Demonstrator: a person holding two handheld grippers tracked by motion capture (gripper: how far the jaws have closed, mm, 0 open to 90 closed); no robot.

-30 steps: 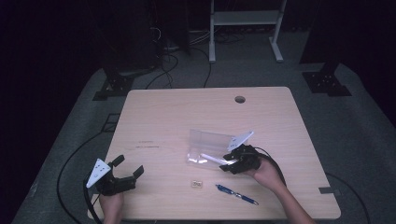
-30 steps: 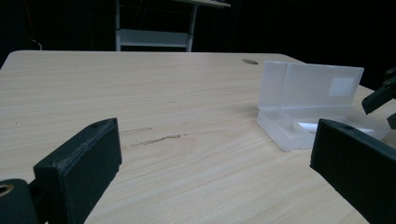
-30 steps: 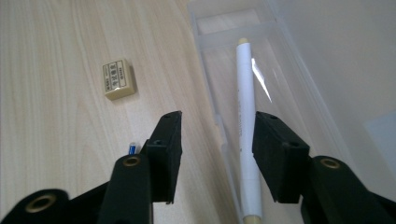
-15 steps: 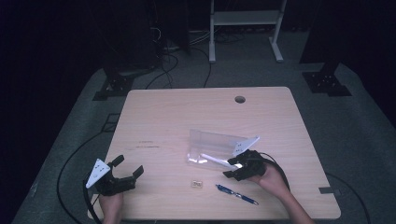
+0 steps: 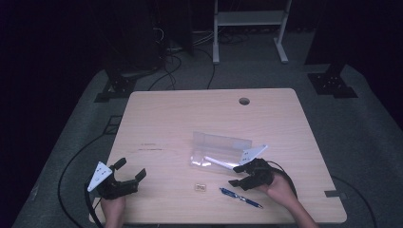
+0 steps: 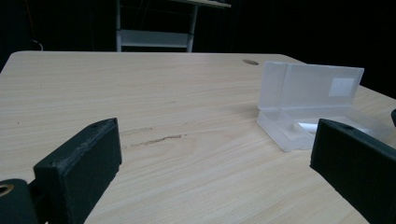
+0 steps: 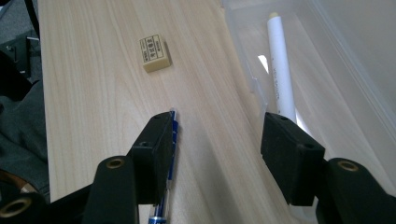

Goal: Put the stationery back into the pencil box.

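A clear plastic box (image 5: 221,148) with its lid raised stands at the table's middle. A white pen (image 5: 216,162) lies inside it, also seen as the white pen (image 7: 279,70) in the right gripper view. My right gripper (image 5: 235,175) rests just right of the box, open; its jaws have just been opening and nothing is between them. A blue pen (image 5: 241,197) lies near the front edge, and this blue pen (image 7: 171,133) is partly behind one jaw of the right gripper (image 7: 224,140). A small eraser (image 5: 200,188) lies left of it. My left gripper (image 5: 129,168) is open and empty at the front left.
The wooden table (image 5: 180,118) has a cable hole (image 5: 244,101) near its far edge. A white shelf frame (image 5: 249,19) and cables stand on the dark floor beyond. The clear box (image 6: 310,107) sits to the right ahead of the left gripper (image 6: 219,163).
My right gripper has drawn back from the box toward the front edge, leaving the white pen lying in the box. The left gripper has stayed put.
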